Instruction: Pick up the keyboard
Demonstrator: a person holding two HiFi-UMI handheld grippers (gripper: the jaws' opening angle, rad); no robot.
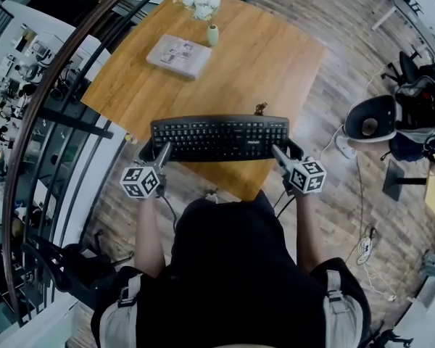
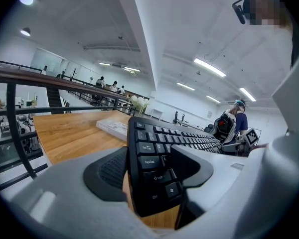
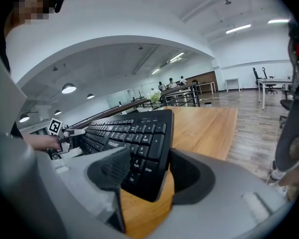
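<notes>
A black keyboard point(image 1: 219, 138) lies crosswise over the near part of the wooden table point(image 1: 275, 64). My left gripper point(image 1: 149, 151) is shut on its left end, and my right gripper point(image 1: 284, 153) is shut on its right end. In the left gripper view the keyboard point(image 2: 154, 148) sits edge-on between the two dark pads of the left gripper point(image 2: 149, 176). The right gripper view shows the number-pad end of the keyboard point(image 3: 139, 133) clamped in the right gripper point(image 3: 145, 176). Whether the keyboard is off the tabletop I cannot tell.
A flat white book point(image 1: 178, 55) and a small vase of white flowers point(image 1: 212, 31) stand at the table's far side. A tiny dark object point(image 1: 260, 109) sits just behind the keyboard. A black railing point(image 1: 65, 114) runs along the left. A chair point(image 1: 370, 118) and floor cables point(image 1: 366, 249) are to the right.
</notes>
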